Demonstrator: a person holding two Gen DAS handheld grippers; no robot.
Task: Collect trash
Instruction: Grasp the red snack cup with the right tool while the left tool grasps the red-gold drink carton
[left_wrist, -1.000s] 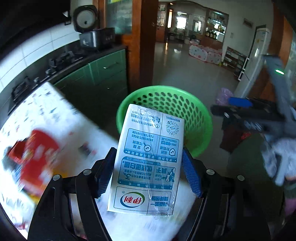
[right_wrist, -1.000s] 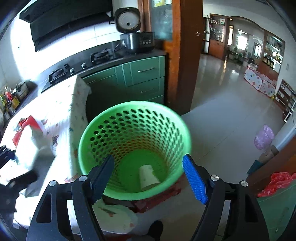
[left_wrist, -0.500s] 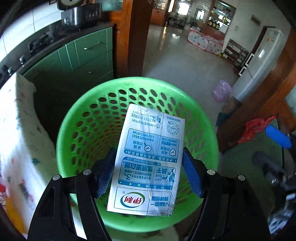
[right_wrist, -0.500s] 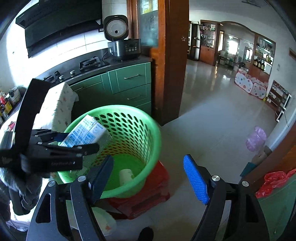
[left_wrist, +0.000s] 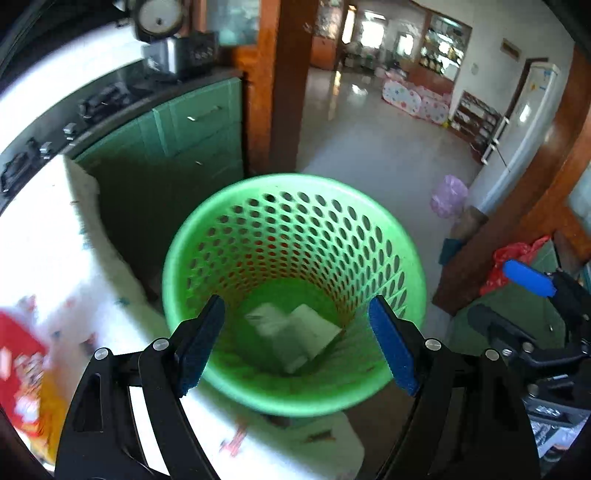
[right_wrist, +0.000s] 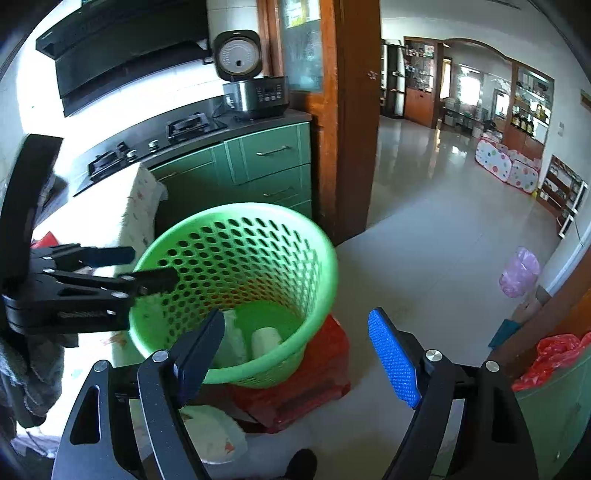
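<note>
A green perforated plastic basket (left_wrist: 295, 400) stands beside the table, on a red stool (right_wrist: 325, 384). A white milk carton (left_wrist: 299, 334) lies at its bottom, next to a small white paper roll (right_wrist: 266, 341). My left gripper (left_wrist: 297, 347) is open and empty, above the basket's near rim; in the right wrist view it (right_wrist: 136, 269) hovers at the basket's left rim. My right gripper (right_wrist: 297, 354) is open and empty, to the right of the basket and lower down.
A table with a white patterned cloth (left_wrist: 62, 266) lies left of the basket, with a red package (left_wrist: 18, 365) on it. Green cabinets (right_wrist: 258, 166) with a stove and rice cooker stand behind. A wooden door post (right_wrist: 351, 122) and tiled floor (right_wrist: 443, 240) lie to the right.
My left gripper opened over the basket and the milk carton fell to the basket's bottom. The right gripper drew back a little and stayed open.
</note>
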